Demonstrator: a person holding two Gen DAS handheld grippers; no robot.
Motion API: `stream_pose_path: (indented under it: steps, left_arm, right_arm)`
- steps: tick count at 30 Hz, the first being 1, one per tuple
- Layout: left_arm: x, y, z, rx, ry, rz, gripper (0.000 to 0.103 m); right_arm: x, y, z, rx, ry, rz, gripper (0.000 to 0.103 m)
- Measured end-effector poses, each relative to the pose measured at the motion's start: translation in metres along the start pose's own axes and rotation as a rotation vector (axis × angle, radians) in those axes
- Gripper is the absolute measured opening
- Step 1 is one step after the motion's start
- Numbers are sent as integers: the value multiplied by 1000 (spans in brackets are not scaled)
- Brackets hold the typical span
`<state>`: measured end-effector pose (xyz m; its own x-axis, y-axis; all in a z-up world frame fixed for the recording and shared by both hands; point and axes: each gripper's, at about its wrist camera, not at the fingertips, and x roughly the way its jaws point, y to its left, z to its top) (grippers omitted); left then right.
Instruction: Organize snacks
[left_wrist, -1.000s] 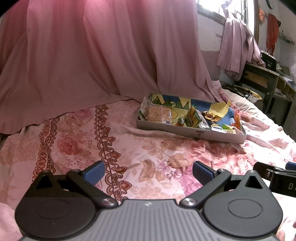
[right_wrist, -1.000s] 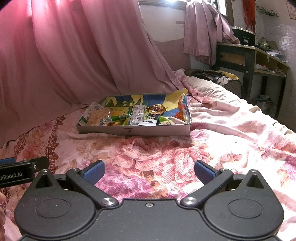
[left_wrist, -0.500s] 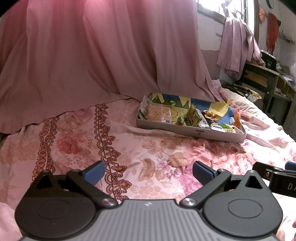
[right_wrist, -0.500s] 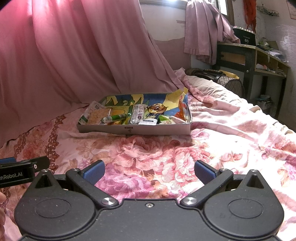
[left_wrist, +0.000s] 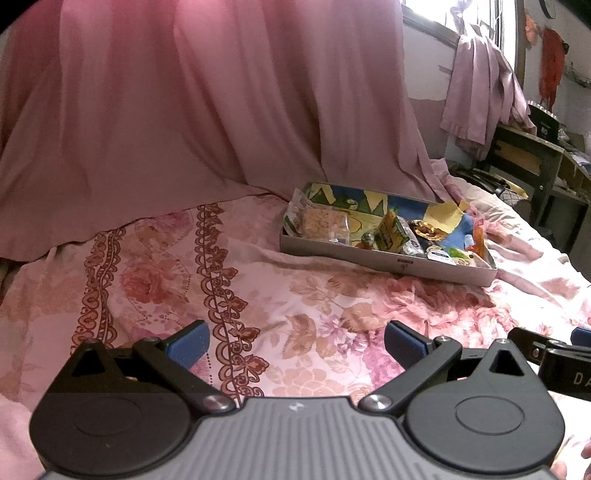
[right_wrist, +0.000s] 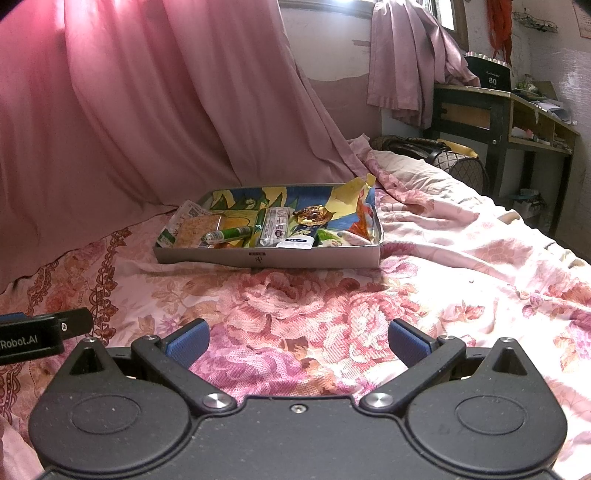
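On the flowered bedspread (right_wrist: 332, 295), bare cloth lies before both grippers.
Left gripper (left_wrist: 295, 341) and right gripper (right_wrist: 298, 340) are spread, empty; snack tray (right_wrist: 266, 258) sits well apart at 12 o'clock.

A shallow cardboard tray (right_wrist: 266, 256) is lying on the bed (right_wrist: 332, 302), well ahead of both grippers, with a draped curtain (right_wrist: 147, 110) hanging behind it. Inside it, a cracker packet (right_wrist: 197, 229) is sitting at the left end, a tube-shaped snack (right_wrist: 227, 234) is lying just right of that, a wrapped bar (right_wrist: 275, 227) is resting near the middle, and a foil-wrapped sweet (right_wrist: 312, 215) is lying behind a flat sachet (right_wrist: 295, 242). A desk (right_wrist: 498, 107) is standing beyond the bed to the right, and a bag (right_wrist: 436, 151) is lying between them.
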<state>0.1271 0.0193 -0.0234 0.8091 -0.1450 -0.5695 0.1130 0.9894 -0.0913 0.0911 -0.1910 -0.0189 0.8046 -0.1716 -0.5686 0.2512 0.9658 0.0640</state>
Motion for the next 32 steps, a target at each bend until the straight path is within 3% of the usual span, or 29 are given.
stream_pose_path:
  steps: [32]
  left_arm:
    - [-1,-1,0,13,11,-10,103]
  right_arm:
    - [1,2,0,-2,2,-2,102]
